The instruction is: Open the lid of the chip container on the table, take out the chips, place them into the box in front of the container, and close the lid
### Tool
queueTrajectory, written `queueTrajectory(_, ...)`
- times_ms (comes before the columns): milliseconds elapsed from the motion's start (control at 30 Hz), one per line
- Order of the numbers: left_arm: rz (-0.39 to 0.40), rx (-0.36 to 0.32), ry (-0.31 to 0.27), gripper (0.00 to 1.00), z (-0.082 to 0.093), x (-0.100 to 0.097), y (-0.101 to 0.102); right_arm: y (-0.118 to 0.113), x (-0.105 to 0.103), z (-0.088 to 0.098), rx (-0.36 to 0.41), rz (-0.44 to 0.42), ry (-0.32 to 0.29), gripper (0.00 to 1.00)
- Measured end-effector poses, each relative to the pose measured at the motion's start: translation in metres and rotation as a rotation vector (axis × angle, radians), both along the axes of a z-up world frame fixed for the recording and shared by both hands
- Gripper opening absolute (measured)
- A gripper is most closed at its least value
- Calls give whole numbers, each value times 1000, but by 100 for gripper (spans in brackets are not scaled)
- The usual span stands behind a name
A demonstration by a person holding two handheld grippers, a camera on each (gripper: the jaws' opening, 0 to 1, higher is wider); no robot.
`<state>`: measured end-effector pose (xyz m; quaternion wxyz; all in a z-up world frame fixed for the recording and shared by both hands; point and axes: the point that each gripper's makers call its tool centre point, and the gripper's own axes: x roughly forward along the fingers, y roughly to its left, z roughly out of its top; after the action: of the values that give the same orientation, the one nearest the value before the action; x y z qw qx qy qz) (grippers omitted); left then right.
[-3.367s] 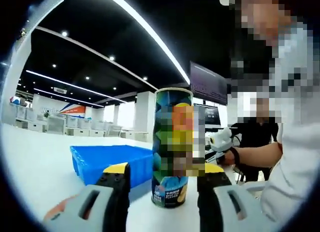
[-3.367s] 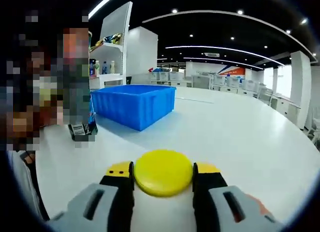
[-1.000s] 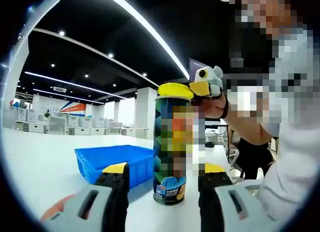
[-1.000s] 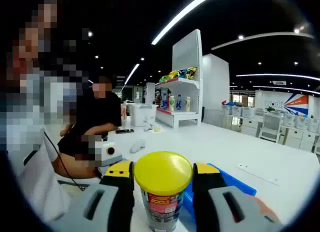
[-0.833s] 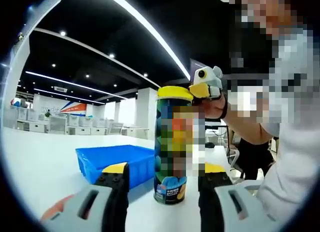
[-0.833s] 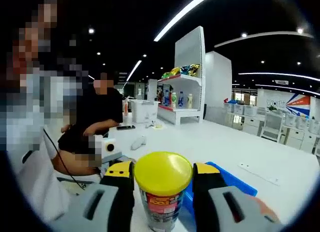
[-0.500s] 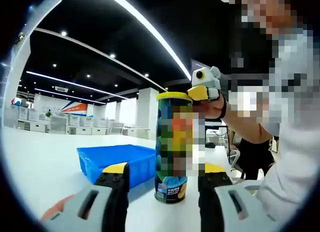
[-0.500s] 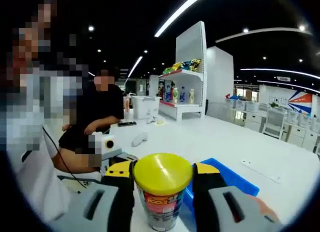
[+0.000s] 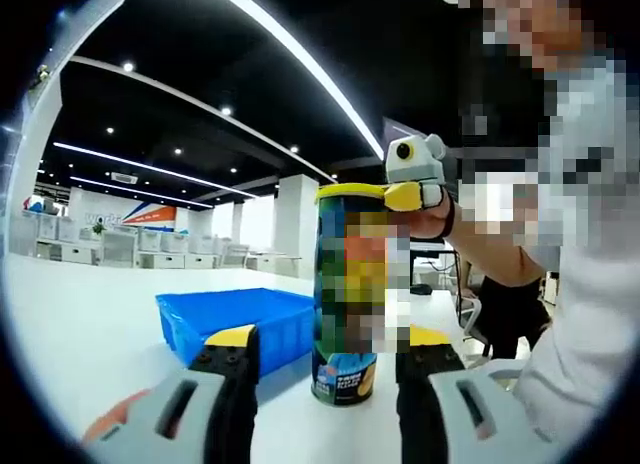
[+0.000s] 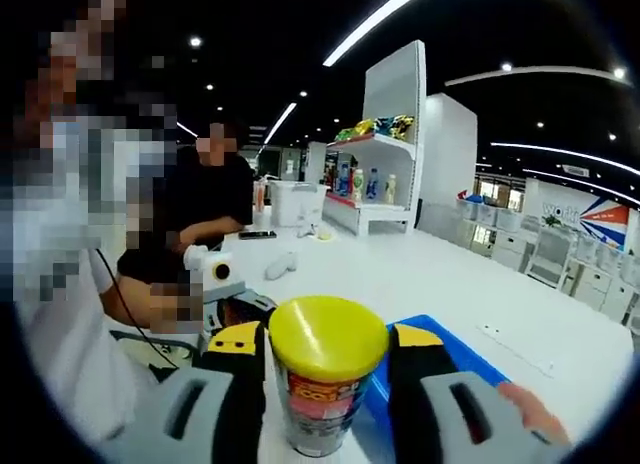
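On the white table (image 9: 80, 324), the chip container (image 9: 352, 294) stands upright between the left gripper (image 9: 325, 359)'s jaws, steadied though contact is unclear, the blue box (image 9: 225, 319) at its nine o'clock, while the right gripper (image 10: 325, 359) clamps the yellow lid (image 10: 328, 336) onto its top, apparently to close it.

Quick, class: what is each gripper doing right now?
Left gripper: open, jaws either side of the chip container, apparently not gripping.
Right gripper: shut on the yellow lid, on top of the container.
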<state>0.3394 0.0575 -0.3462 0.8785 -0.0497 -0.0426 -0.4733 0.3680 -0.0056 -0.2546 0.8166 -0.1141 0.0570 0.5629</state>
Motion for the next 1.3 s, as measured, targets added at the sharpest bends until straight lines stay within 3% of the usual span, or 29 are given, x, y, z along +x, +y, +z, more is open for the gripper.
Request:
queueTrajectory(267, 11, 20, -24, 55, 5, -1, 2, -2, -5, -1, -27, 34, -69, 65)
queueTrajectory(367, 5, 4, -65, 50, 21, -5, 5, -9, -5, 7, 13, 32, -54, 64)
queueTrajectory(500, -25, -30, -73, 49, 46, -9, 9, -22, -3, 18, 90, 15, -34, 63)
queueTrajectory(700, -58, -24, -87, 42, 76, -9, 6, -38, -2, 26, 153, -11, -12, 59)
queueTrajectory(867, -49, -25, -74, 27, 104, -2, 1, -44, -3, 33, 200, -4, -2, 52)
queueTrajectory(933, -97, -71, -45, 21, 119, -4, -6, -44, -4, 36, 209, 0, -2, 50)
queueTrajectory(1000, -115, -70, -37, 16, 129, -1, -12, -43, -4, 39, 222, 0, -5, 49)
queueTrajectory(1133, -136, 11, -71, 15, 135, 3, -27, -42, -1, 41, 230, -4, -7, 40)
queueTrajectory(1233, -157, 45, -60, 3, 137, 7, -36, -39, -3, 39, 203, 45, -41, 34)
queueTrajectory(1300, -175, 47, -36, 2, 140, 11, -39, -38, 0, 38, 204, 37, -35, 30)
